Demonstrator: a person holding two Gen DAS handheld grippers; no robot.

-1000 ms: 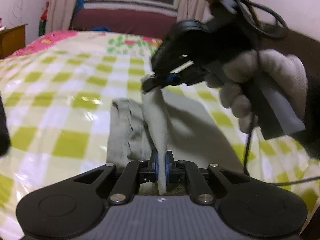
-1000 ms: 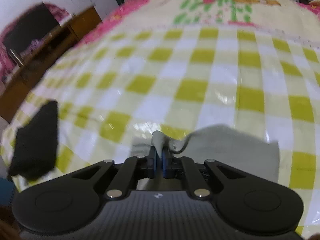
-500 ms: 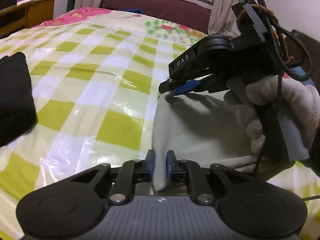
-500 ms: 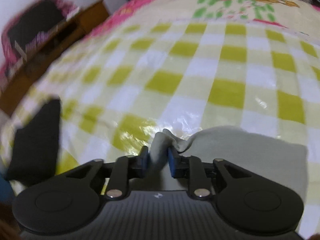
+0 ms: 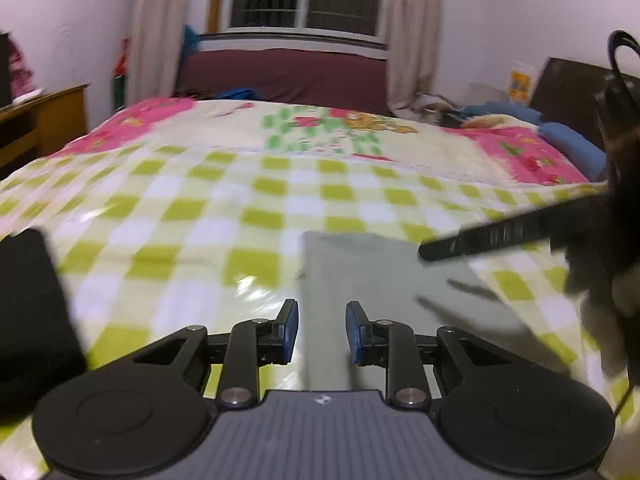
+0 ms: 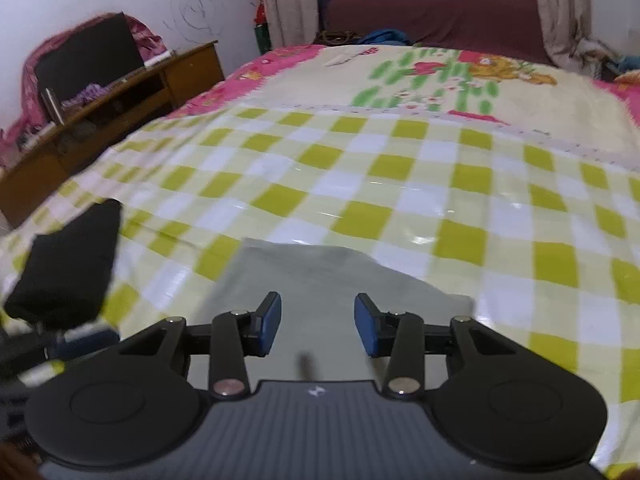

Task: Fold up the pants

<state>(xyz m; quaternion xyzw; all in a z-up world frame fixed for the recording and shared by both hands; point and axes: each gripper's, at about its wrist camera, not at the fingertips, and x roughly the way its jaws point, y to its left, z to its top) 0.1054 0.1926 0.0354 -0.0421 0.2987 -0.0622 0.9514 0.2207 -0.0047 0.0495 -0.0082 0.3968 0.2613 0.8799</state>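
The grey pants (image 5: 360,272) lie folded flat on the green-and-white checked bedspread (image 5: 208,216). In the left wrist view my left gripper (image 5: 322,330) hangs just above the near part of the cloth. Its jaws are opening and hold nothing. Blurred at the right edge of that view, the other gripper's black finger (image 5: 492,238) reaches over the pants from a gloved hand (image 5: 600,312). The right wrist view shows the same pants (image 6: 320,276) below my right gripper (image 6: 318,326), whose jaws are also opening, with nothing between the pads.
A folded black garment (image 5: 28,308) lies on the bed to the left, also seen at the left as a black garment (image 6: 68,272) in the right wrist view. A wooden desk (image 6: 120,100) stands along the left wall. A maroon headboard (image 5: 280,76) and a window are at the far end.
Both grippers have let go of the grey cloth and opened. The pants, held up a second ago, now lie flat on the bed. Both grippers have drawn back and tilted up.
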